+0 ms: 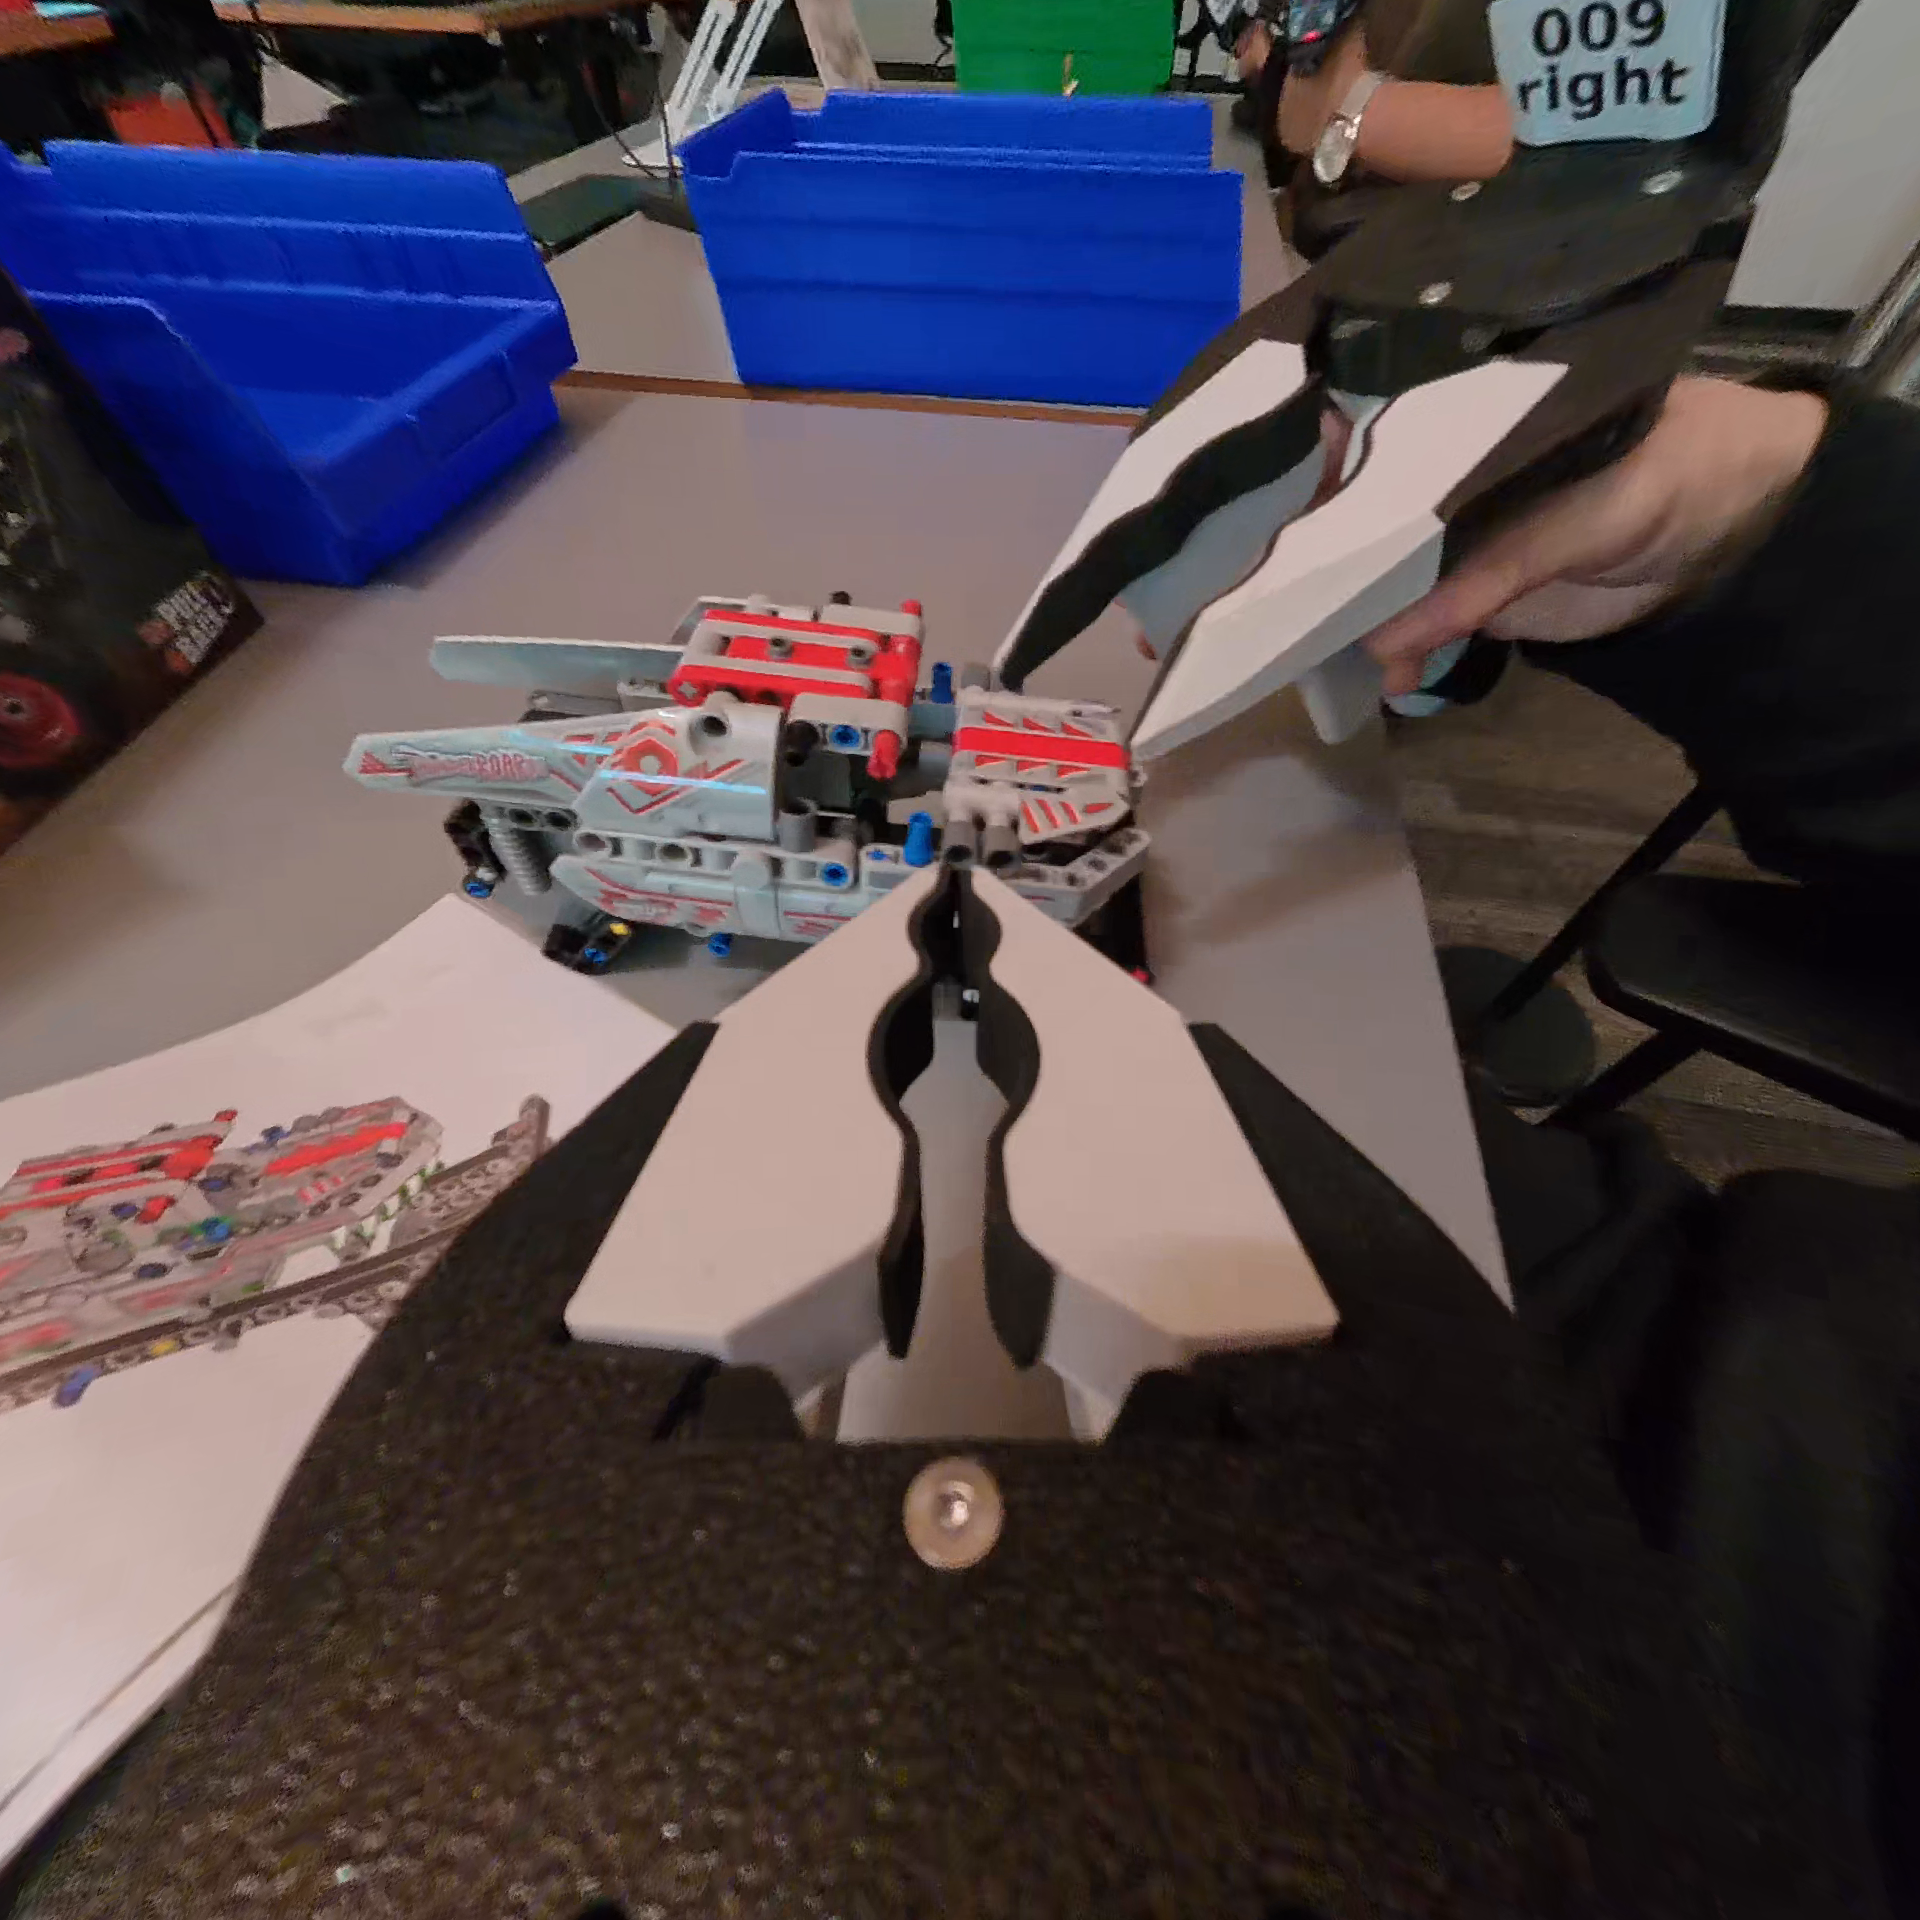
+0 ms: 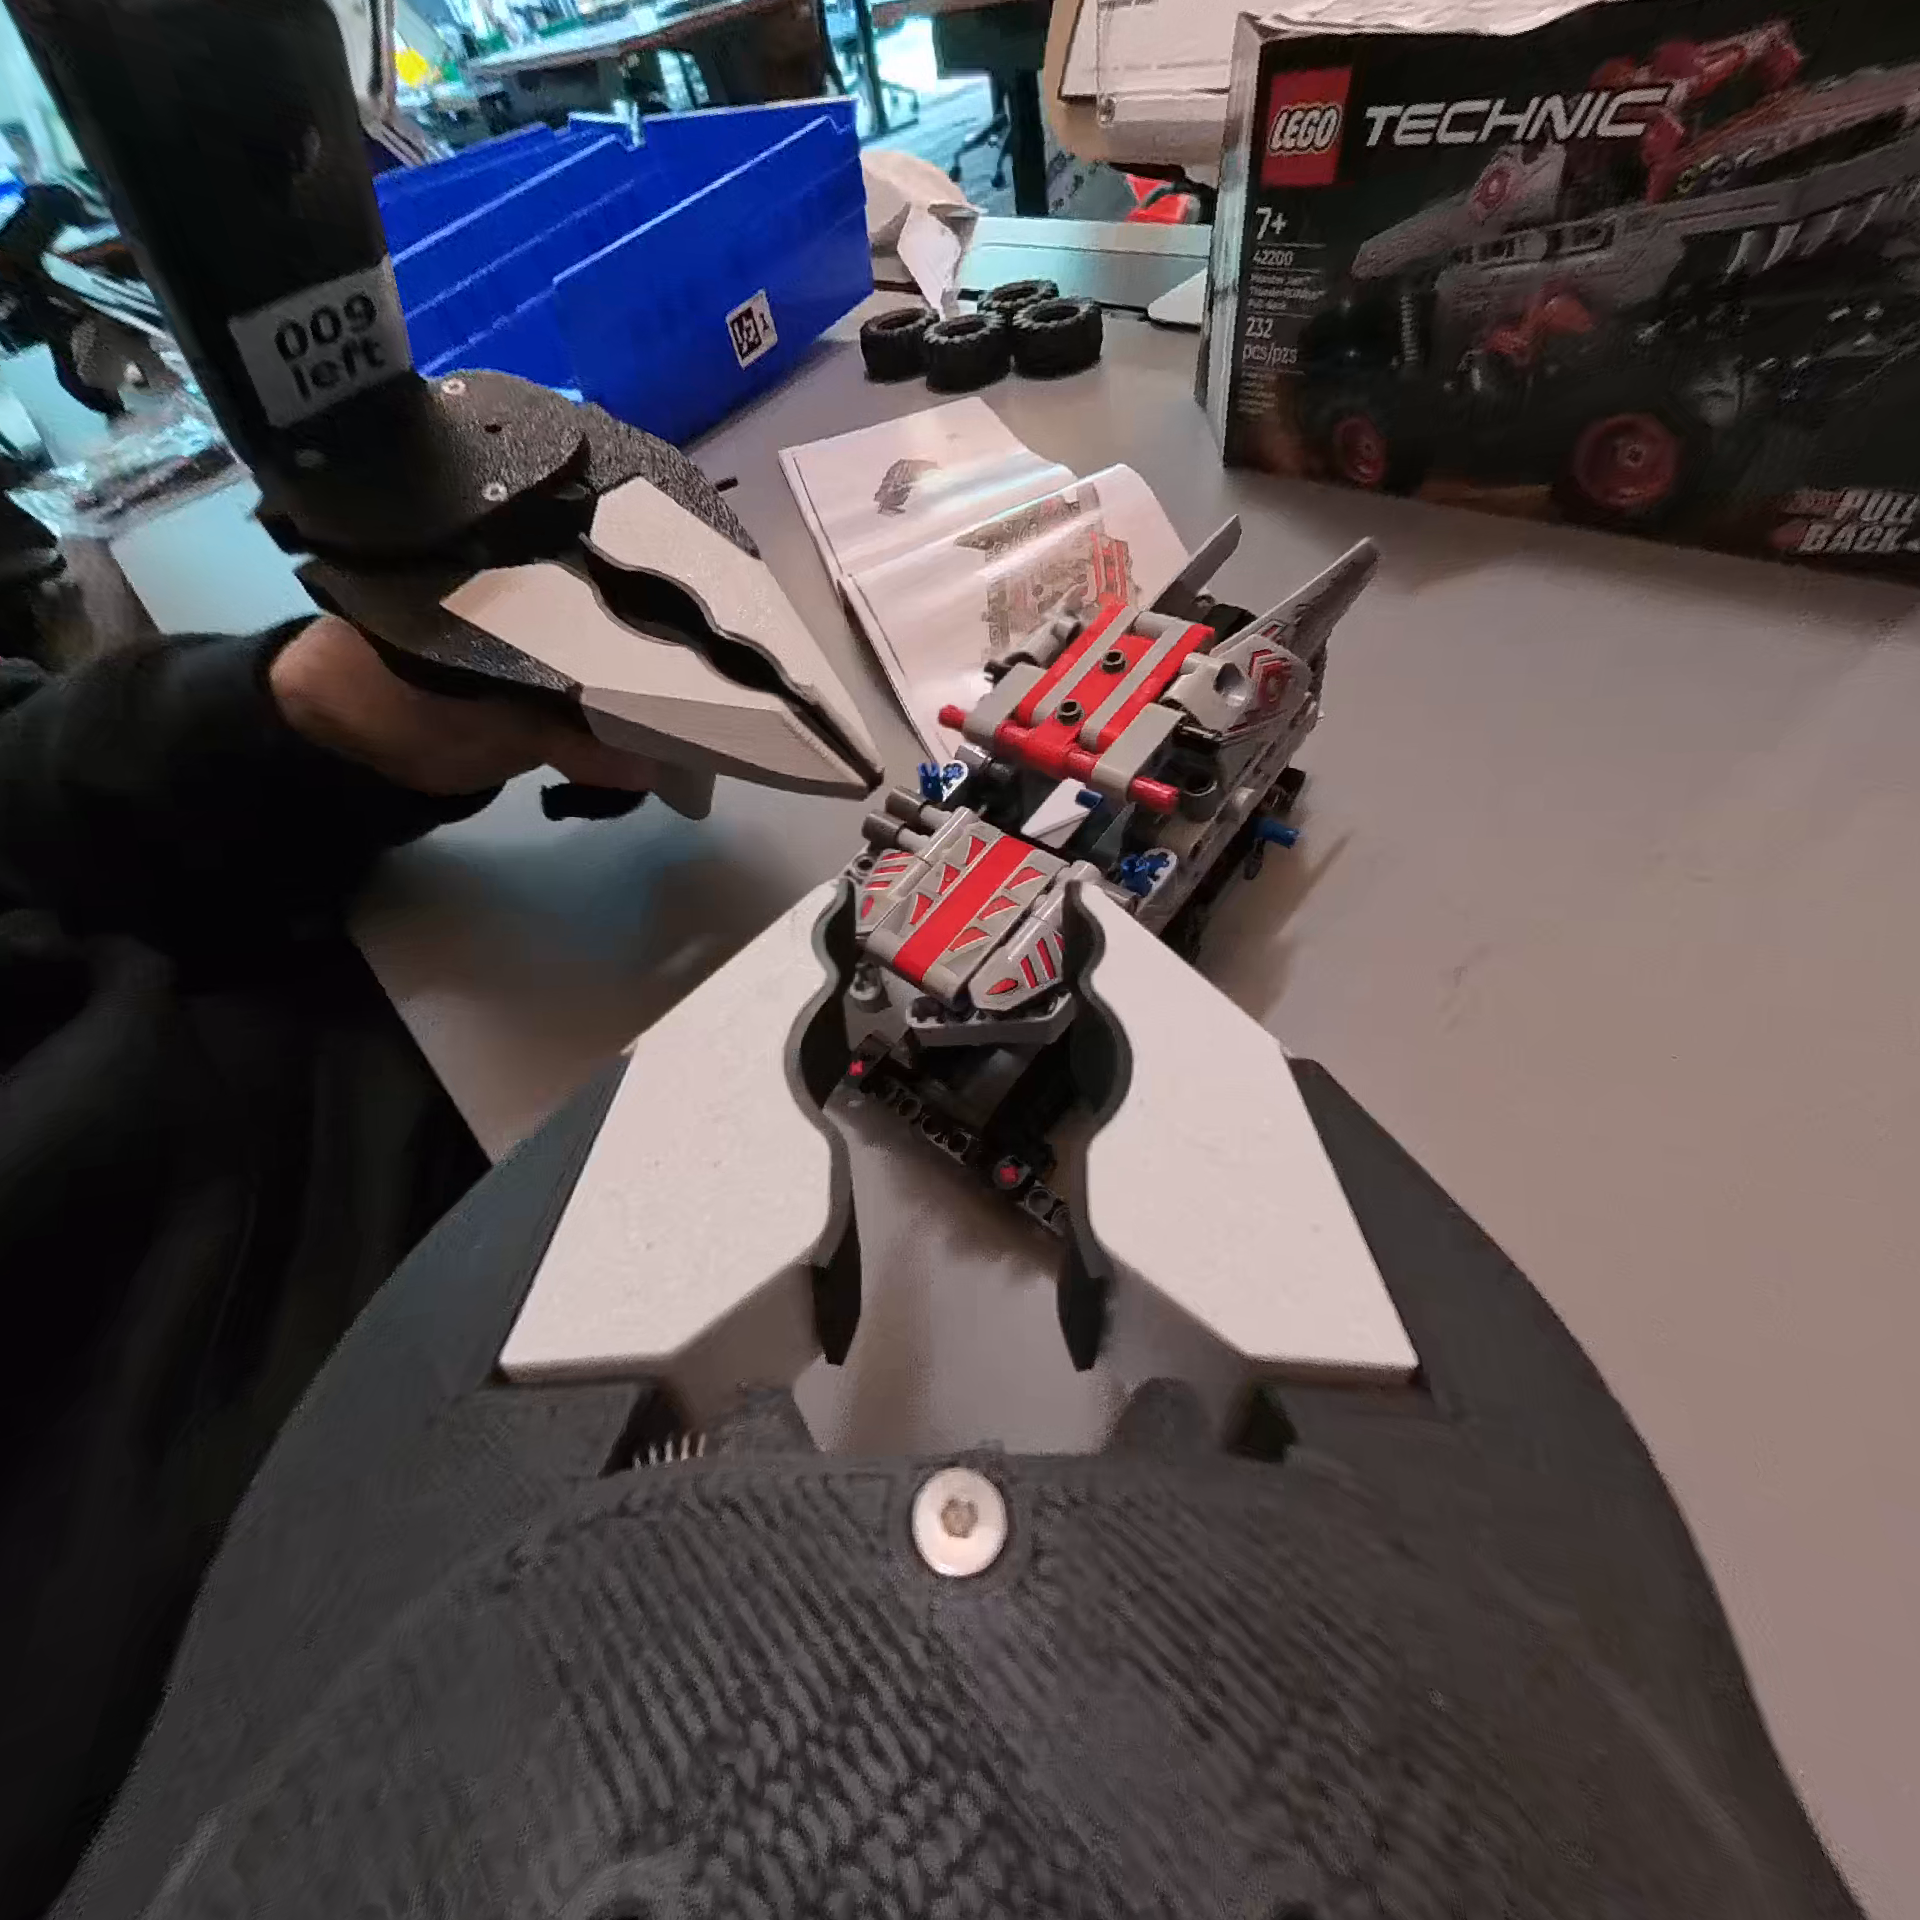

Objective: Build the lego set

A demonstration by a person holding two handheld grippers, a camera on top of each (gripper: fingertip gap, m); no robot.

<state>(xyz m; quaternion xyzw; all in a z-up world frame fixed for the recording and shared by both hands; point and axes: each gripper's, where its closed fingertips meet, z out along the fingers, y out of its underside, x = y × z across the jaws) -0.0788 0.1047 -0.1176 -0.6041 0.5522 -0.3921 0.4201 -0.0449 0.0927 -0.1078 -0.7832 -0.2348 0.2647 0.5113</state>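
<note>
A grey and red lego truck body (image 1: 644, 790) without wheels lies on the grey table (image 1: 727, 499); it also shows in the right wrist view (image 2: 1101, 675). My right gripper (image 2: 961, 899) straddles its red-striped hood (image 2: 961, 914), one pad pressed against each side. In the left wrist view, the right gripper (image 1: 1070, 712) reaches the hood (image 1: 1039, 748) from the upper right. My left gripper (image 1: 951, 878) is shut, its tips just short of two dark grey pins (image 1: 977, 842) beside the hood. In the right wrist view, the left gripper (image 2: 873, 777) shows closed tips with nothing between them.
An open instruction booklet (image 1: 260, 1143) lies at the near left, also seen behind the model (image 2: 966, 530). Blue bins (image 1: 312, 343) (image 1: 966, 249) stand at the back. The set's box (image 2: 1558, 281) and several black tyres (image 2: 982, 332) sit farther off. A chair (image 1: 1714, 987) stands beyond the table's right edge. The grippers' ends are close to 5 centimetres from one another.
</note>
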